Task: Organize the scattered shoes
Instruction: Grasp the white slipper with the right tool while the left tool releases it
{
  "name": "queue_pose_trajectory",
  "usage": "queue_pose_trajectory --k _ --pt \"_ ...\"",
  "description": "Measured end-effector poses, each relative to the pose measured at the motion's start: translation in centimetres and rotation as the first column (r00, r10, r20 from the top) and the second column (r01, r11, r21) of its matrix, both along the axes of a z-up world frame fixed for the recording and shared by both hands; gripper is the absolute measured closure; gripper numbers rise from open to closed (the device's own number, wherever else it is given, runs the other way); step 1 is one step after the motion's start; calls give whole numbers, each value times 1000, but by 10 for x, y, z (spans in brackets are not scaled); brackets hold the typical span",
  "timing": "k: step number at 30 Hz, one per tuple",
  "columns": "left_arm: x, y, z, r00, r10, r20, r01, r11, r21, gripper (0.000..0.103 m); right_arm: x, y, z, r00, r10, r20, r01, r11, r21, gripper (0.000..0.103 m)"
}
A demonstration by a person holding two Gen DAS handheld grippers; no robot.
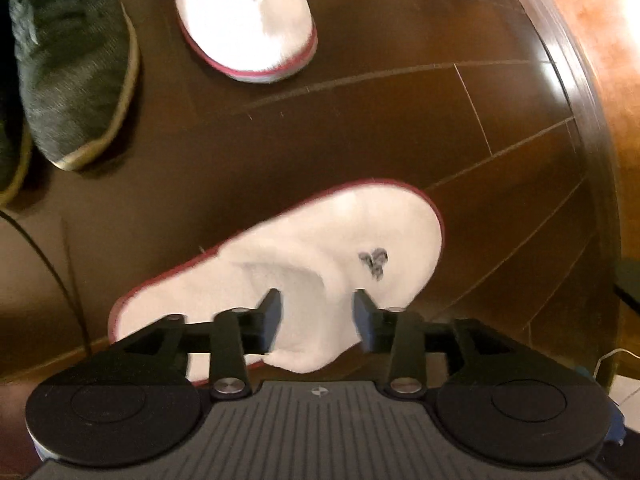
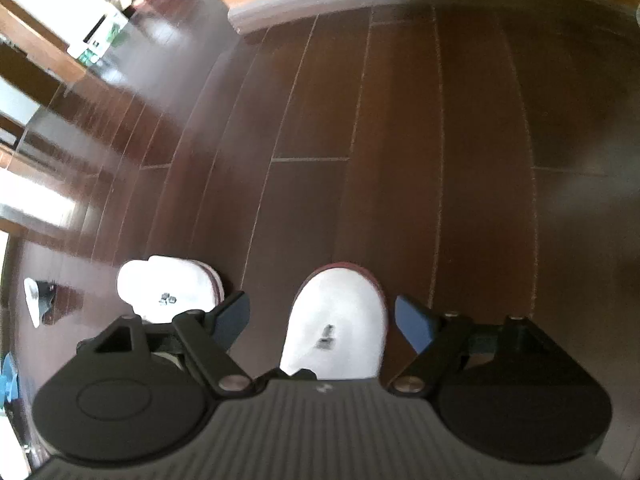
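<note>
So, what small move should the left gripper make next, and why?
Probably carry its slipper toward the other white slipper and set it alongside. The left gripper is pinching the slipper's upper, which bunches between the fingers, and the mate lies on the floor beside a grey shoe. That would pair them.

I'm working in a home, by the look of it a hallway or living room. The floor (image 2: 400, 120) is dark polished wood planks, edged by a moulded baseboard (image 2: 304, 8) under an orange-brown wall (image 1: 600, 40). White slippers (image 1: 248, 20) with red trim and a grey knit sneaker (image 1: 76, 80) lie scattered on the boards. Daylight glares off the floor at the left in the right wrist view.
</note>
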State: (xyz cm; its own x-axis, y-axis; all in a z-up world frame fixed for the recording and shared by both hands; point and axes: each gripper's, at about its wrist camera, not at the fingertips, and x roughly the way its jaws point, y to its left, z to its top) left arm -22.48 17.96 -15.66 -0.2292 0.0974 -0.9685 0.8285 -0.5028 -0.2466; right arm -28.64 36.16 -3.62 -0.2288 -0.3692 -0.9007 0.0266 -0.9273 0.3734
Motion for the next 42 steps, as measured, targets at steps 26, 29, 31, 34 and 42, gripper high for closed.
queue_pose_trajectory --k 26,29,31,34,42 --pt "12 -15 61 985 -135 110 160 949 -272 19 41 2 -14 995 71 74 -74 996 43 21" --pt "17 -24 58 981 -158 114 185 940 -287 19 43 -13 -17 987 162 9 -162 983 81 21" --pt "21 -29 60 975 -182 125 211 931 -297 15 47 -25 -22 971 236 -29 -232 967 109 21" --pt "32 -35 60 957 -236 169 281 902 -328 12 60 -44 -31 925 373 -67 -360 921 146 21" --pt "54 -65 42 957 -196 213 249 933 -261 12 70 -91 -68 677 726 -122 -660 672 335 22"
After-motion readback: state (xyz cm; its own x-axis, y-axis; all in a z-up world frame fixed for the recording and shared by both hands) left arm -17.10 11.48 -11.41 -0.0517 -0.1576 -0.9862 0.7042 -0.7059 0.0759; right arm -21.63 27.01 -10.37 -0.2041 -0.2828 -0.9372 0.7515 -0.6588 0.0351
